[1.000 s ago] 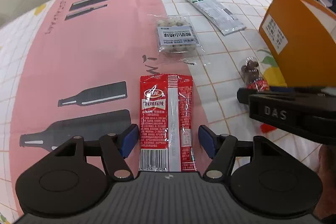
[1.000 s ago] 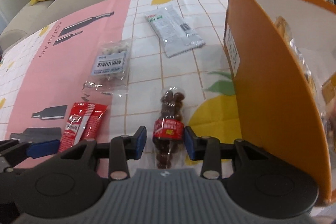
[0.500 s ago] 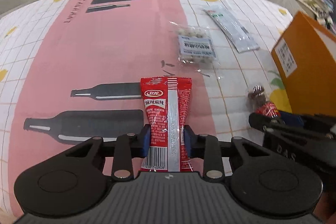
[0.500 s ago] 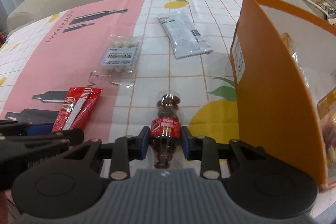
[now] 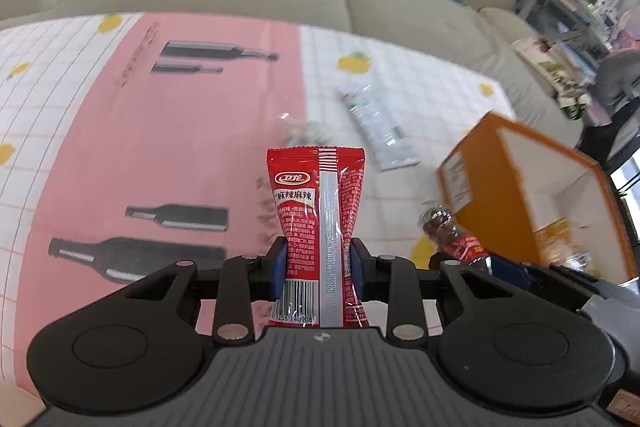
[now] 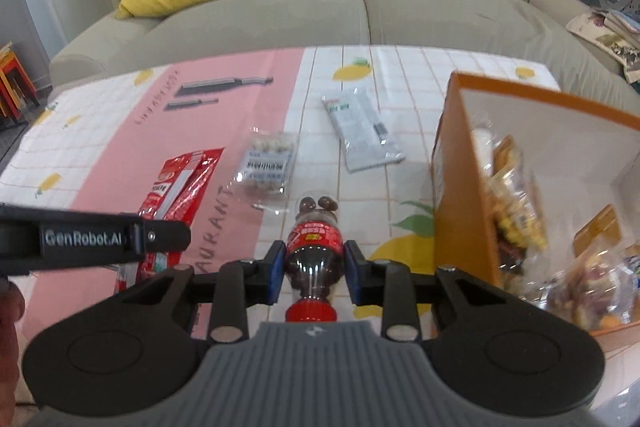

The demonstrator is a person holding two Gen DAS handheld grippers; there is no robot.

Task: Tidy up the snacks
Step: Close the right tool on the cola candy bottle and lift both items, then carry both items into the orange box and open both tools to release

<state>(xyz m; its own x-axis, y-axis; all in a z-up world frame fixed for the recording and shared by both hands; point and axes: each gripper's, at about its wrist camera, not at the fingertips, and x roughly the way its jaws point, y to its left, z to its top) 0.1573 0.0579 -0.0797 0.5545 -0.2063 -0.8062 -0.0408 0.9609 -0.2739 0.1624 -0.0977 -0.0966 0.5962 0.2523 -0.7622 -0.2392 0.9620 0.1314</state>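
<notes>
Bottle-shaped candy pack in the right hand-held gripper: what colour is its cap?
Red cap; right wrist view shows it best.

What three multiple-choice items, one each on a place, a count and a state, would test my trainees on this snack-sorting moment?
1. Where does the orange box stand relative to the bottle?
A. To its right
B. To its left
C. Under it

2. How many snack packs lie loose on the tablecloth?
A. None
B. Two
C. Five

3. What is the left gripper doing?
A. Hanging open
B. Clamping the red packet
C. Clamping the bottle

Answers: 1 A, the box fills the right side of the right wrist view. 2 B, only the clear bag and white packet. 3 B, both pads pinch its waist.
</notes>
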